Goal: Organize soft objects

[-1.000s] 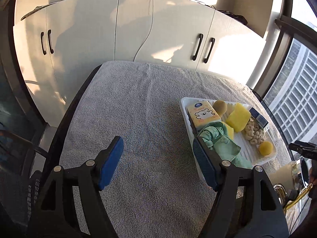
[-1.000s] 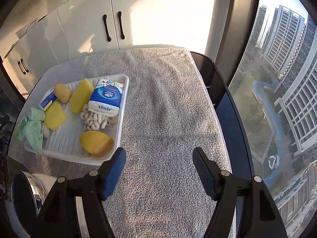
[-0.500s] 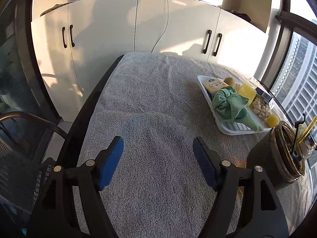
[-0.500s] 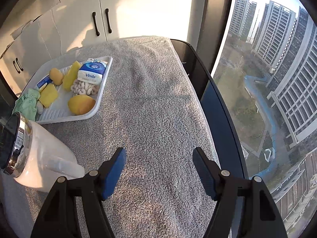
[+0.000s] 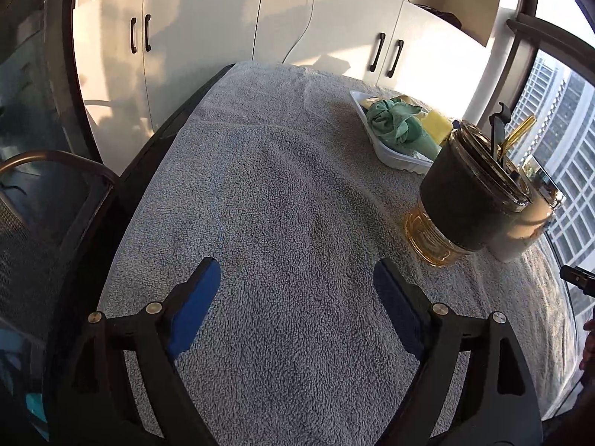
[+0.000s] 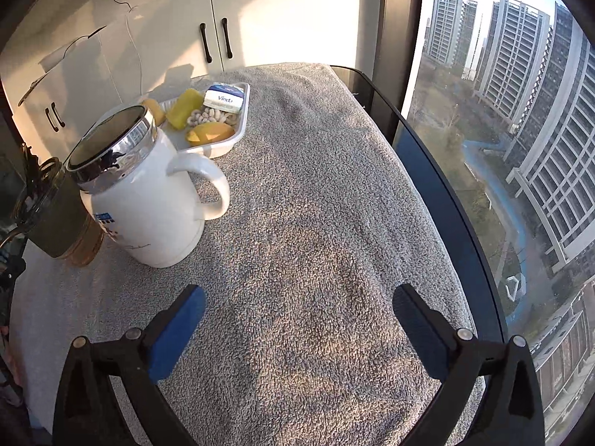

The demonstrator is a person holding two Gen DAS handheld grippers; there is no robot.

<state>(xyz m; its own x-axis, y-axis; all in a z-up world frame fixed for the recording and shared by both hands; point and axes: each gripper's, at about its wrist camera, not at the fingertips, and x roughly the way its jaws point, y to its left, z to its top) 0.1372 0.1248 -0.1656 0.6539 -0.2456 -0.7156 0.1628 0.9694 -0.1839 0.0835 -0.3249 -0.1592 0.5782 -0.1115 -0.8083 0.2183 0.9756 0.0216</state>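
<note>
A grey terry towel (image 5: 282, 200) is spread over the dark table, and both grippers are held above bare stretches of it. The left gripper (image 5: 293, 286) is seen with its blue-padded jaws set wide and opening further, nothing lying between them. The right gripper (image 6: 297, 306) is likewise opening, its jaws spread very wide over empty towel. The soft objects are gathered in a white tray (image 6: 243, 119) at the far end of the table, near the white cabinets. In it a crumpled green cloth (image 5: 399, 124) is draped over the near edge, with a yellow sponge (image 5: 438, 128) just behind it. From the right wrist view a Vinda tissue pack (image 6: 225, 99), another yellow sponge (image 6: 184, 107), a heap of small pale ring-shaped pieces (image 6: 210, 116) and a rounded yellow-orange piece (image 6: 210, 134) are seen in the tray. Between the tray and the grippers a white mug with a chrome rim (image 6: 141, 189) is stood upright, with an amber jar in a dark sleeve (image 5: 468, 200) just beside it.
</note>
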